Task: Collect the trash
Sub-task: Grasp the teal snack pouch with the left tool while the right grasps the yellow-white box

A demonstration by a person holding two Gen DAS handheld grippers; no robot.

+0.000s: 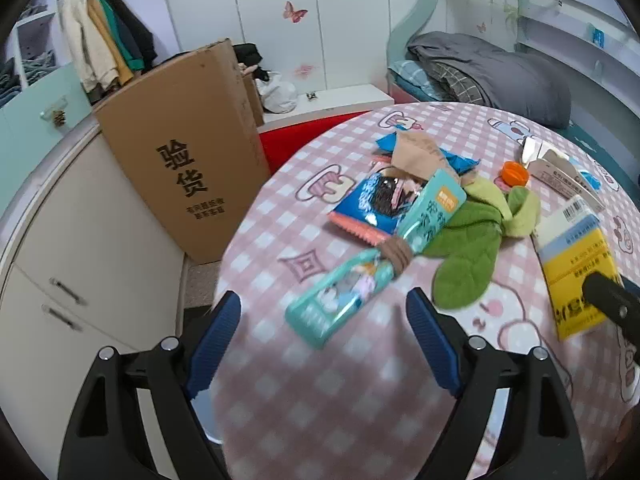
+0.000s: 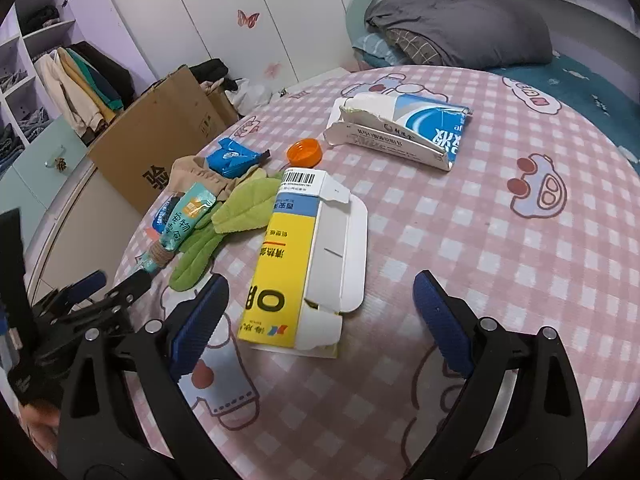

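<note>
On the pink checked table (image 2: 500,240) the trash lies scattered: one yellow box (image 2: 280,272) torn open, one flattened blue and white box (image 2: 404,128), one teal box (image 1: 352,264) tied with a brown band, two blue wrappers (image 1: 372,208) (image 2: 232,156), one orange cap (image 2: 305,152) and one green cloth (image 1: 472,248). The left gripper (image 1: 324,328) and right gripper (image 2: 320,304) both hang spread wide, grasping nothing. One cardboard box (image 1: 188,152) stands beside the table.
</note>
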